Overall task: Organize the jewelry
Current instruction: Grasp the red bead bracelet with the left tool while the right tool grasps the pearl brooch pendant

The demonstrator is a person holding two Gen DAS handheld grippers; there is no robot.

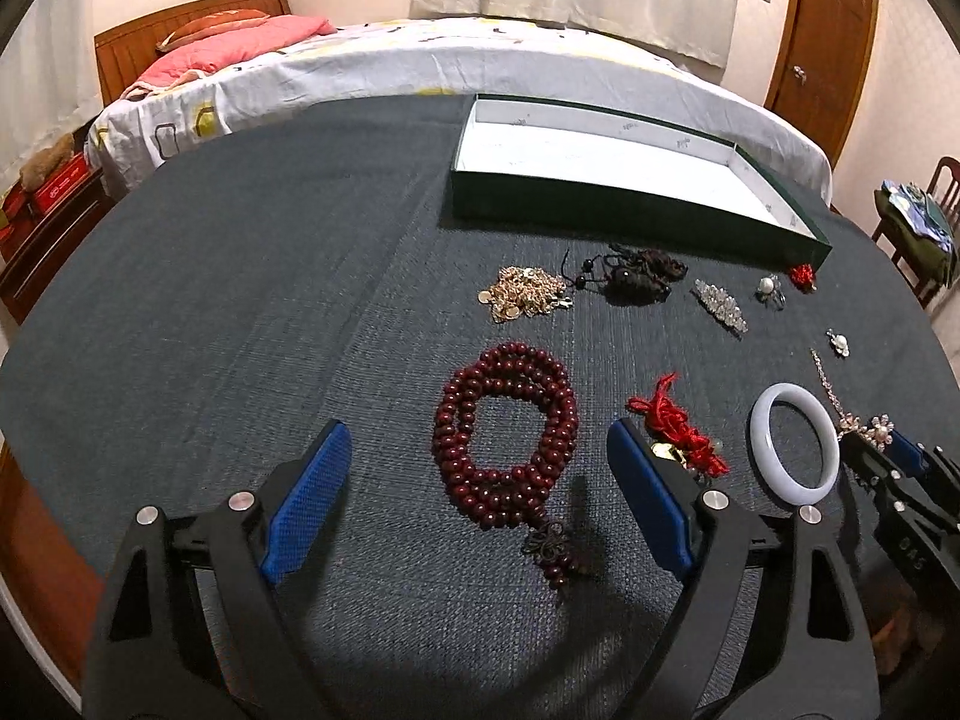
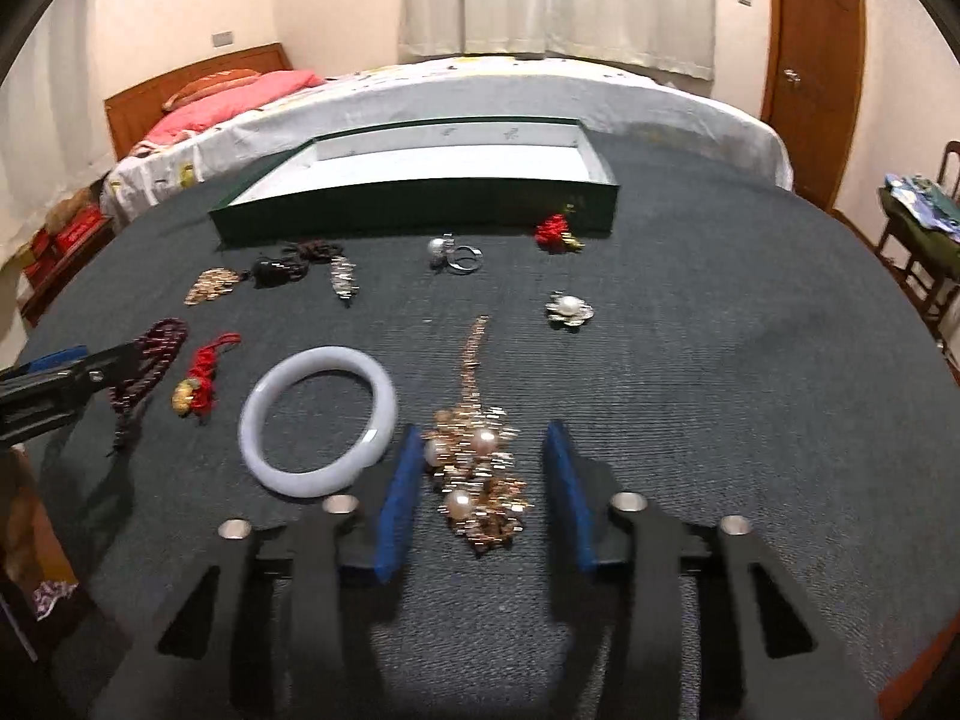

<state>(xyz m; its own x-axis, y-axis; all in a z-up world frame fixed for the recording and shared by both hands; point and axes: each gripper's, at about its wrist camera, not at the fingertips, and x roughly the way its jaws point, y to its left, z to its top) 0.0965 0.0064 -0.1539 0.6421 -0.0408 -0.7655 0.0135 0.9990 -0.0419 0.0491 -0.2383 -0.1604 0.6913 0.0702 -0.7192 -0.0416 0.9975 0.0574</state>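
Note:
My left gripper (image 1: 480,450) is open, its blue pads either side of a dark red bead mala (image 1: 507,438) lying coiled on the dark cloth. My right gripper (image 2: 480,450) is open around a gold and pearl necklace cluster (image 2: 480,480), not gripping it. A white jade bangle (image 2: 318,420) lies left of it and also shows in the left wrist view (image 1: 793,451). The open green box (image 1: 624,180) with a white inside stands at the far side and shows in the right wrist view (image 2: 420,204) too.
Between box and grippers lie a gold chain pile (image 1: 525,294), black bead cord (image 1: 636,279), crystal hairpin (image 1: 720,306), pearl ring (image 2: 453,255), pearl brooch (image 2: 569,309), and red knot charms (image 1: 678,438) (image 2: 555,231). A bed stands behind the table, a chair at right.

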